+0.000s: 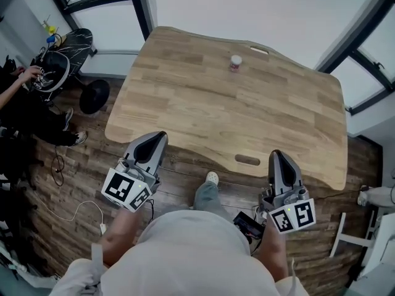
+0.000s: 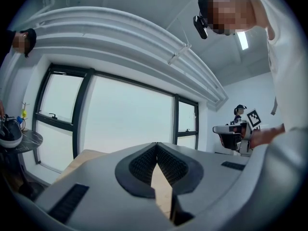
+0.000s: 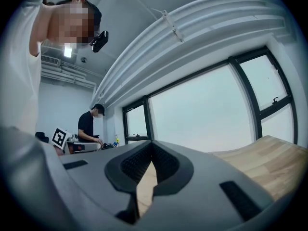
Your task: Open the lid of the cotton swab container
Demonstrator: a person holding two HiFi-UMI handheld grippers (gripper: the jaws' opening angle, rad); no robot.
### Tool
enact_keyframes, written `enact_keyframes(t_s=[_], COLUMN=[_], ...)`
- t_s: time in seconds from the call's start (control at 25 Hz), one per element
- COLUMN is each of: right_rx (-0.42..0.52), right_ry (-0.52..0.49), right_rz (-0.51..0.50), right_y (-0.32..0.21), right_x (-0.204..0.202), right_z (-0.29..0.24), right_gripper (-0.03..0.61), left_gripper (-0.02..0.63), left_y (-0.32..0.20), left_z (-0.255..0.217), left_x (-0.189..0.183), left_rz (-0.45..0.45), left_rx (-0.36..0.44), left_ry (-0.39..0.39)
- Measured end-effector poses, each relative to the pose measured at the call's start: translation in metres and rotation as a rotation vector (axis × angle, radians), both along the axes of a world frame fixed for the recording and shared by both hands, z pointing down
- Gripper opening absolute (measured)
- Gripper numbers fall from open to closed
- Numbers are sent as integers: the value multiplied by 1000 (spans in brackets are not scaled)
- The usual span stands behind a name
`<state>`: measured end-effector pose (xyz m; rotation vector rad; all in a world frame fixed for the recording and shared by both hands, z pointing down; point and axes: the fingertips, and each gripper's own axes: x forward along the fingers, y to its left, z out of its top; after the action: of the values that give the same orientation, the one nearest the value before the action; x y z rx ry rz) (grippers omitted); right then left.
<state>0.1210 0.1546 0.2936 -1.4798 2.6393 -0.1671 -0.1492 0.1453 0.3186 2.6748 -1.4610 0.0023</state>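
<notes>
The cotton swab container (image 1: 236,62) is a small round tub with a white lid, standing upright near the far edge of the wooden table (image 1: 185,97). My left gripper (image 1: 155,139) hangs over the floor just before the table's near left edge, shut and empty. My right gripper (image 1: 277,157) sits at the near edge on the right, also shut and empty. Both are far from the container. In the left gripper view the jaws (image 2: 156,148) meet at their tips. In the right gripper view the jaws (image 3: 151,147) do the same. Neither gripper view shows the container.
A slot-shaped cutout (image 1: 247,160) lies in the table's near edge, another (image 1: 259,49) at the far edge. A black stool (image 1: 94,95) and a seated person (image 1: 18,85) are at the left. Cables (image 1: 80,211) trail on the wood floor. Windows lie beyond the table.
</notes>
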Motion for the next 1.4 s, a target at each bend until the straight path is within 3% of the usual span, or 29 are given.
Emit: enact_keyframes(t_s=[0.84, 1.4], right_rx=[-8, -15], right_ry=[-19, -41], right_rz=[-74, -116], right_y=[-161, -196], right_x=[38, 53], right_z=[-5, 3], right_gripper=[15, 15], left_gripper=[12, 12], left_y=[-141, -170], left_z=[-6, -4], left_x=[44, 62], left_rz=[-49, -83], left_rx=[-3, -4], left_ry=[3, -4])
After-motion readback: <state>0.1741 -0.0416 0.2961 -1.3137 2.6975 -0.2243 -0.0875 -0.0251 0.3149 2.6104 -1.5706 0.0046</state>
